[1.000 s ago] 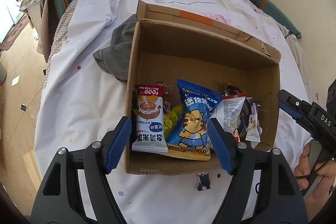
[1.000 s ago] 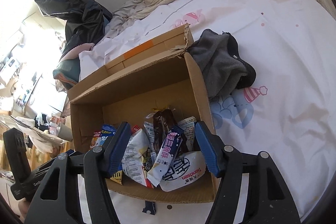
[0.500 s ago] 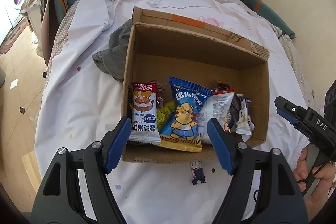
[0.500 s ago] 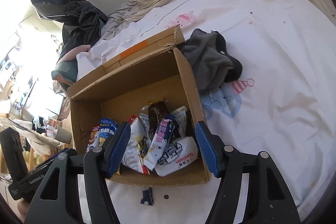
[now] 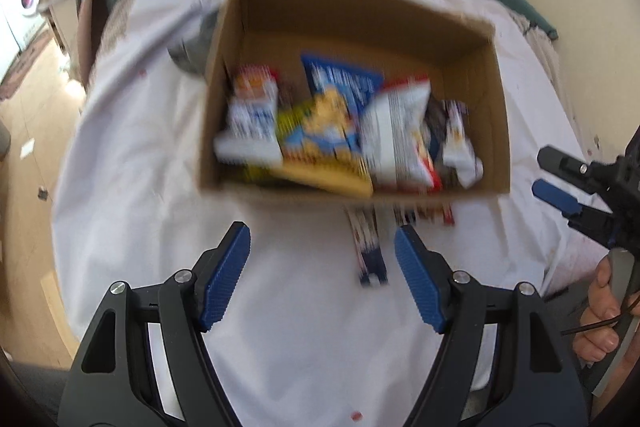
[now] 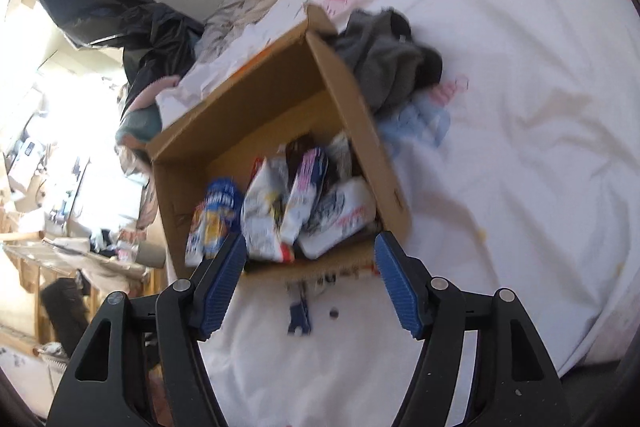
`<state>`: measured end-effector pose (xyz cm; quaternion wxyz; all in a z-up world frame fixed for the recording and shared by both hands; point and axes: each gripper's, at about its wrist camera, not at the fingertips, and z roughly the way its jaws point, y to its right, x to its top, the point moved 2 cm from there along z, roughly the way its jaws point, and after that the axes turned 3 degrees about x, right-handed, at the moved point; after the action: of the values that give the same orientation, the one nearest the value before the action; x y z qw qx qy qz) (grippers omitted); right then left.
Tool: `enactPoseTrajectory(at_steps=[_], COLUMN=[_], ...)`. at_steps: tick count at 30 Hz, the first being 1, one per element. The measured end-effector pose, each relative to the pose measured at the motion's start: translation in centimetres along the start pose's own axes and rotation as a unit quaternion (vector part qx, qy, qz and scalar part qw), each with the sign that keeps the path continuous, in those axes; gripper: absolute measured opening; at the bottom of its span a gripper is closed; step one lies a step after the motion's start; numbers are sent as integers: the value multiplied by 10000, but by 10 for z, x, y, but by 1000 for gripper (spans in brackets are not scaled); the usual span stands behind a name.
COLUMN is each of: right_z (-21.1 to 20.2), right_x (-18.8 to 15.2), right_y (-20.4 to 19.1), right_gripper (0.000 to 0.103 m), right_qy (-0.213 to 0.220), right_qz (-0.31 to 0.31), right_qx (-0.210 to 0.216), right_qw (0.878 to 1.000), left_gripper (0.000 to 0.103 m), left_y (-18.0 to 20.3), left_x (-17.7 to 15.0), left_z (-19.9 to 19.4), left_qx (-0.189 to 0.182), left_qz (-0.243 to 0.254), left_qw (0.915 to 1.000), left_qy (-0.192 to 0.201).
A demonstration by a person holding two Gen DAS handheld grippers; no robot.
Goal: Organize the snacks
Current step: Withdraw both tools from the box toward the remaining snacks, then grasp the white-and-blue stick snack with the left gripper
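Note:
An open cardboard box [image 5: 492,115] [image 6: 380,155] sits on a white bedsheet and holds several snack packets: a blue and yellow bag [image 5: 332,119], a white and red bag [image 5: 396,139] and small bars. A small dark blue and white packet [image 5: 370,251] [image 6: 299,315] lies on the sheet just in front of the box. Another packet [image 5: 430,215] peeks out beside the box's front wall. My left gripper [image 5: 322,275] hangs open over the sheet, nothing between its fingers. My right gripper [image 6: 308,279] is opening, empty, near the box's front wall; it also shows at the right [image 5: 560,187].
A grey garment [image 6: 384,63] lies crumpled against the box's far side. A black bag [image 6: 120,15] and rumpled bedding sit at the bed's far end. The wooden floor [image 5: 24,131] drops off past the bed's left edge. A hand [image 5: 604,319] holds the right gripper's handle.
Both grippers have pulled back from the box, so it sits higher in each view and more bare sheet shows. The small packet now lies between and just beyond the left fingers. Both current views are motion-blurred.

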<state>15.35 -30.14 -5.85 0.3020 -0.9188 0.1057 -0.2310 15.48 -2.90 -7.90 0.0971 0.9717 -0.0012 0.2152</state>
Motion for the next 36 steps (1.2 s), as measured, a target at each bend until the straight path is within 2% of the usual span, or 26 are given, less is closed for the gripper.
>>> enactPoseTrajectory(at_steps=[5,8,11,18,21,22,25,29,36], right_z=[-4,-7,-11,-17,-16,-15,-13,-12,-8], right_x=[-16,-22,-25,-28,-27,-27,-27,-28,-29], right_y=[16,24,31,39,38,37,37,36,36], right_gripper=[70,71,71,72,72,72,72,72,72], right_qy=[-150,-202,-168,-159,-165,-166,-196,-218,-266], right_qz=[194,391,402,419,420,421,465,471,510], right_qx=[-165,-30,-169,-264,-249,-239,-174,-156,-198], right_qw=[9996,9990,9989,9986,9987,9987,9986,9985,9982], left_gripper=[72,72,71,70,64,58,25,24,24], left_y=[23,41,55,66,62,60,61,64,54], left_x=[-26,-33,-35,-39,-39,-40,-44,-46,-54], left_z=[28,43,60,78,87,88,90,79,51], left_qx=[181,186,311,350,423,435,419,220,299], left_qz=[197,429,644,570,450,424,571,588,440], left_qw=[9990,9980,9963,9969,9969,9969,9965,9967,9950], left_qy=[-368,-435,-482,-419,-488,-503,-447,-516,-844])
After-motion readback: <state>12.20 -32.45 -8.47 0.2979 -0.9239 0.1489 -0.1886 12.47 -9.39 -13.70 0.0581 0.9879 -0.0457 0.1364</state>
